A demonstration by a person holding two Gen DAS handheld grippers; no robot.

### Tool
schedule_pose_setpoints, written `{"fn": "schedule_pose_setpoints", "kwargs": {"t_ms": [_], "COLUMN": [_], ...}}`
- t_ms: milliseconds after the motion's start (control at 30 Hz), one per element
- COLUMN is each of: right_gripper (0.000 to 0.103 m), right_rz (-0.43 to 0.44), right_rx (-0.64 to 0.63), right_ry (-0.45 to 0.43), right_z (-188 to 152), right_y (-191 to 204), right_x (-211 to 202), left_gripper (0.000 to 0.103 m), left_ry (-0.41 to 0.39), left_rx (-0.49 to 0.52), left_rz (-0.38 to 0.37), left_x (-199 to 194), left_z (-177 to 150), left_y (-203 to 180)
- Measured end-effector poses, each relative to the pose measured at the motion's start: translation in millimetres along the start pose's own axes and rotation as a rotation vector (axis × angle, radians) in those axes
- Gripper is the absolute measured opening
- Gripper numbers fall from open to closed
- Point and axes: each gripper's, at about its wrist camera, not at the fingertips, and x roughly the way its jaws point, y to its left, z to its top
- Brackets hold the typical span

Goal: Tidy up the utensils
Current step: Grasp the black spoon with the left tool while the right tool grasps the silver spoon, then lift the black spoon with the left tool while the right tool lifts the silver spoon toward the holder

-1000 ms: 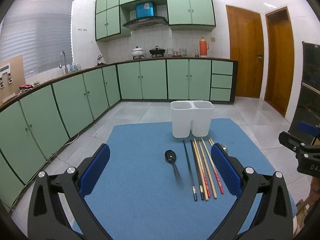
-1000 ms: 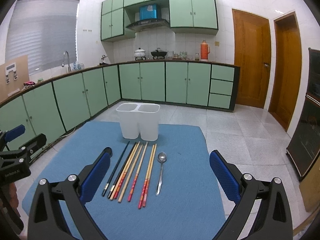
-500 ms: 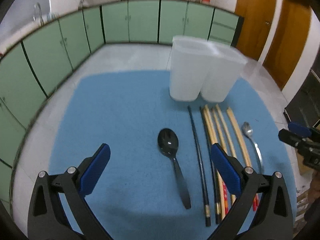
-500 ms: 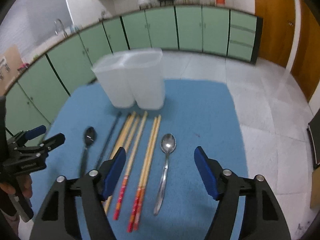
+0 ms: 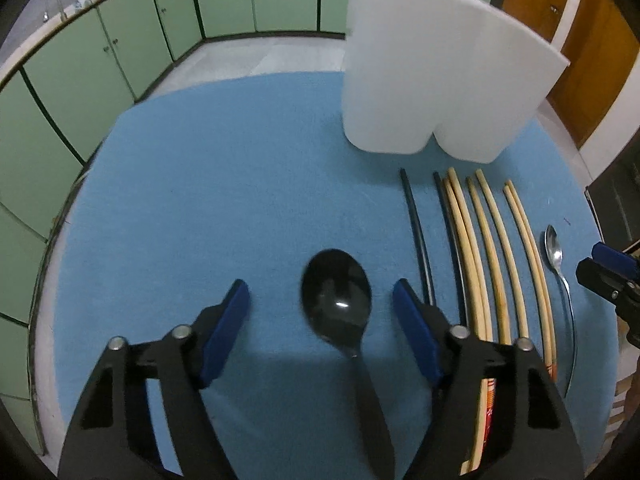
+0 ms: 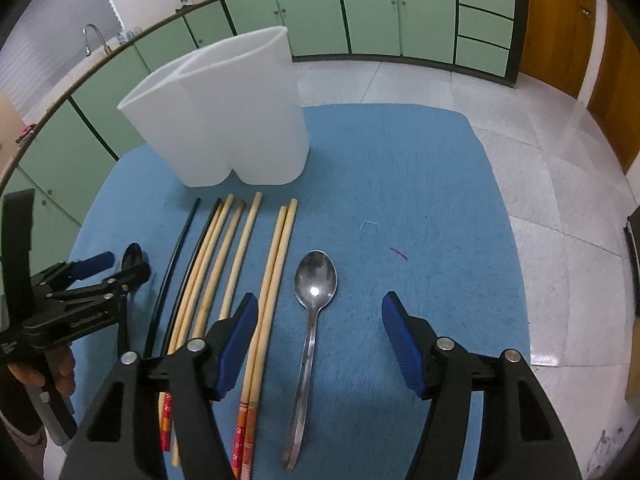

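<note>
Both claws had dropped low over the tabletop [image 6: 420,184] — left claw [image 5: 320,300] released, straddling the black spoon [image 5: 336,304]; right claw [image 6: 318,312] released around the steel spoon [image 6: 314,280]. Best to clench on each neck squarely, clear of the neighbouring chopsticks [image 6: 276,272].

Chopsticks [image 6: 236,256] lie between 2 spoons [image 6: 314,280], before the holder [image 6: 224,116].
</note>
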Motion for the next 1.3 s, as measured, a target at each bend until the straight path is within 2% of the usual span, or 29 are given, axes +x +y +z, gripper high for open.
{"fn": "schedule_pose_setpoints", "kwargs": {"t_ms": [100,167,233,300,433,533,600,733,767,867,1033,1100,1200,1300], "right_gripper": [0.058,0.056,0.054,0.051,0.044,0.042,0.029,0.025,0.005,0.004,0.009,0.022,0.035,0.035], "right_rz": [0.004,0.004,0.013,0.015,-0.003,-0.003,-0.012,0.021,0.027,0.063,0.044,0.053,0.056,0.022], "right_rx": [-0.016,-0.021,-0.018,-0.020,-0.020,-0.012,-0.010,0.007,0.012,0.034,0.032,0.032,0.020,-0.011], "right_ry": [0.014,0.021,0.030,0.044,0.093,0.086,0.088,0.088,0.089,0.070,0.071,0.057,0.042,0.060], "right_z": [3,6,10,13,11,11,11,12,13,8,7,6,7,10], "right_y": [2,2,3,4,7,8,6,-2,-4,-10,-9,-7,-4,2], "right_x": [6,9,13,17,28,28,27,25,24,18,20,18,14,22], "left_gripper": [0.063,0.054,0.038,0.033,0.031,0.030,0.030,0.030,0.030,0.030,0.030,0.030,0.030,0.030], "left_ry": [-0.017,-0.023,-0.027,-0.028,-0.036,-0.051,-0.065,-0.093,-0.100,-0.131,-0.172,-0.170,-0.165,-0.157], "left_rx": [-0.002,-0.010,-0.013,-0.014,-0.007,-0.004,-0.003,0.000,-0.001,-0.009,0.023,0.031,0.034,0.036], "left_rz": [0.005,-0.012,-0.032,-0.045,-0.048,-0.048,-0.048,-0.066,-0.072,-0.091,-0.084,-0.080,-0.076,-0.075], "left_x": [2,2,-1,-1,0,0,0,-4,-4,-10,-17,-15,-13,-12], "left_z": [3,5,7,9,9,7,6,-3,-4,-7,-10,-11,-11,-12], "left_y": [-4,-3,-3,-3,-5,-8,-9,-11,-11,-10,-16,-20,-21,-23]}}
